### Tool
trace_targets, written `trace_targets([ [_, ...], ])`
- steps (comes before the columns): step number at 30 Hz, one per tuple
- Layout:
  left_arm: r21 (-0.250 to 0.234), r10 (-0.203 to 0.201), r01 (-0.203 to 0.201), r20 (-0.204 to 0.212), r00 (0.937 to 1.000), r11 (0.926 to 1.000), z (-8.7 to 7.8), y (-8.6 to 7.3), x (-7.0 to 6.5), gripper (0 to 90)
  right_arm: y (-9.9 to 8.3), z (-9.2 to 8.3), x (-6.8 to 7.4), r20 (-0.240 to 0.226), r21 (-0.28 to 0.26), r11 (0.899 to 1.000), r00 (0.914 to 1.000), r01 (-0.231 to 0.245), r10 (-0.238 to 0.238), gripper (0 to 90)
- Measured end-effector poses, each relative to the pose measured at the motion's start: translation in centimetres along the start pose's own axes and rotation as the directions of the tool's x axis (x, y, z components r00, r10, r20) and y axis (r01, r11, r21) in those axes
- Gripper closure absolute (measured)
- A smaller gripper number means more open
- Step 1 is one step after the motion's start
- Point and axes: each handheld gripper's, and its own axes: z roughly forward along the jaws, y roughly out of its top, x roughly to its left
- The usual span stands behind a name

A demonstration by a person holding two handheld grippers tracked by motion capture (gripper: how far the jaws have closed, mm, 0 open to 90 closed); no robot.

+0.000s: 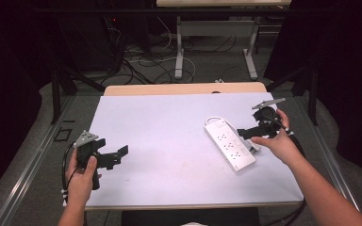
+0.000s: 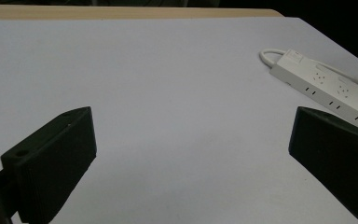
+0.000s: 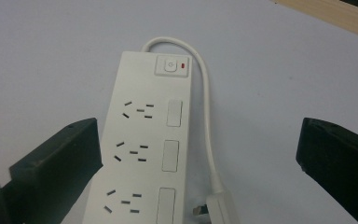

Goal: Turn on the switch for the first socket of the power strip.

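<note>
My left tongs (image 1: 115, 157) hover wide apart and empty over the bare left part of the table (image 1: 165, 141). To the right lies the white power strip (image 1: 228, 144), flat, cord looped beside it; my right tongs (image 1: 246, 133) gape wide just above it.

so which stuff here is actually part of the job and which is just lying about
Part of the job:
- white power strip
- its cord and plug
- right gripper, open, over the strip

Just lying about:
- left gripper, open, idle above the table
- cables on the floor
</note>
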Motion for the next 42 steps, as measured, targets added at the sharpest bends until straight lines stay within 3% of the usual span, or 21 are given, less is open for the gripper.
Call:
trace_targets([
  [27, 0.005, -0.001, 0.001, -0.003, 1.0, 1.0, 0.1, -0.1, 0.1, 0.8, 1.8, 2.2, -0.5, -0.011, 0.013, 1.0, 0.9999, 0.002, -0.002, 0.7],
  [37, 0.01, -0.001, 0.001, -0.004, 1.0, 1.0, 0.2, -0.1, 0.1, 0.8, 2.0, 3.2, -0.7, -0.028, 0.03, 0.999, 0.9995, 0.017, -0.016, 22.3],
  [42, 0.009, -0.004, 0.004, -0.005, 1.0, 1.0, 0.3, -0.1, 0.2, 0.8, 2.1, 3.5, -0.8, -0.046, 0.033, 0.999, 0.9988, -0.015, 0.017, 29.1],
])
